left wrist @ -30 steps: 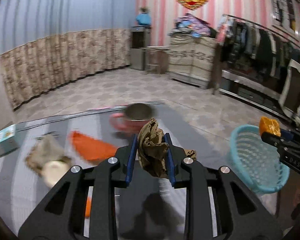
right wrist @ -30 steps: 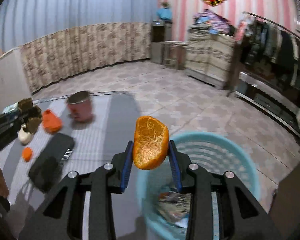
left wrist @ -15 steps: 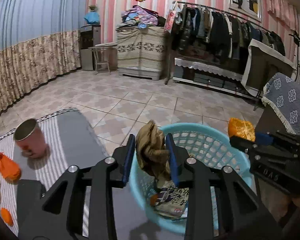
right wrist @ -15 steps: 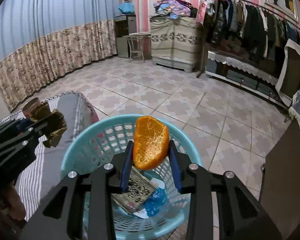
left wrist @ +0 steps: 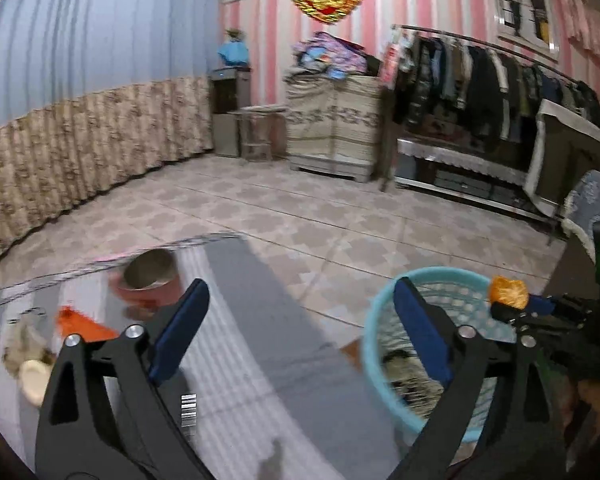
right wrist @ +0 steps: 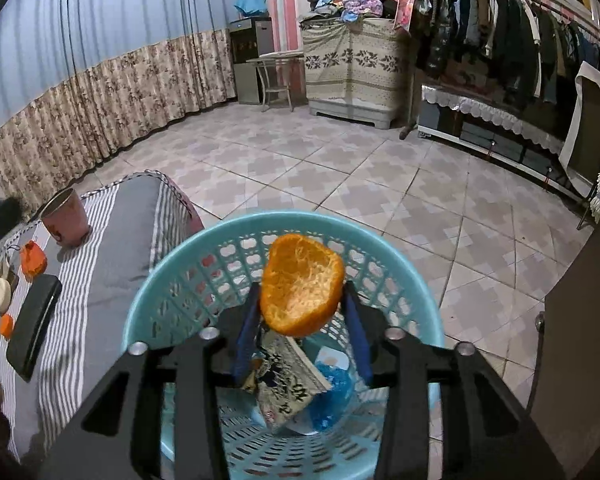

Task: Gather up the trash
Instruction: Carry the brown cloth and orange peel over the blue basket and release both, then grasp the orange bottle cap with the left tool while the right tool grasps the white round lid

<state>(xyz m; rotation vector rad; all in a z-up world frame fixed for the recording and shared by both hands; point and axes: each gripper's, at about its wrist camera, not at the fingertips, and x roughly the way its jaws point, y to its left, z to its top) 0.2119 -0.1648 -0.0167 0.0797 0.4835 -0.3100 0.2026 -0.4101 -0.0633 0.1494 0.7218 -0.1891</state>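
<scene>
Striped cloth (right wrist: 112,264): grey with white bands, covers the low surface left of the basket; its corner drops off toward the tiled floor (right wrist: 340,168).
Basket (right wrist: 168,280): light-blue plastic, lattice wall, stands on the floor just beside the cloth's edge. In the left wrist view its rim (left wrist: 384,308) shows at lower right.
Basket contents: a printed wrapper (right wrist: 288,384) and a blue plastic scrap (right wrist: 332,392) on the bottom; in the left wrist view a dark, blurred lump (left wrist: 400,362) lies inside, kind not clear.
Left gripper (left wrist: 300,328): blue pads spread wide, nothing between them; it hangs over the cloth's right part and the floor strip next to the basket.
Right gripper (right wrist: 300,324): above the basket mouth, fingers pinching the orange peel. Seen from the left wrist view it sits over the basket's far right rim (left wrist: 540,312).
Orange peel (right wrist: 300,286): half-shell, pithy inside facing the camera, held by its sides, directly over the basket, not touching it.
Black case (right wrist: 32,324): flat, long, lies on the cloth at the left.
Pink cup (right wrist: 66,218): upright on the cloth's far part, metal-looking rim.
Orange scrap (right wrist: 32,258): on the cloth between cup and case.
Pale round piece (right wrist: 1,290): just left of the case.
Small orange cap (right wrist: 6,325): near the case's left edge.
</scene>
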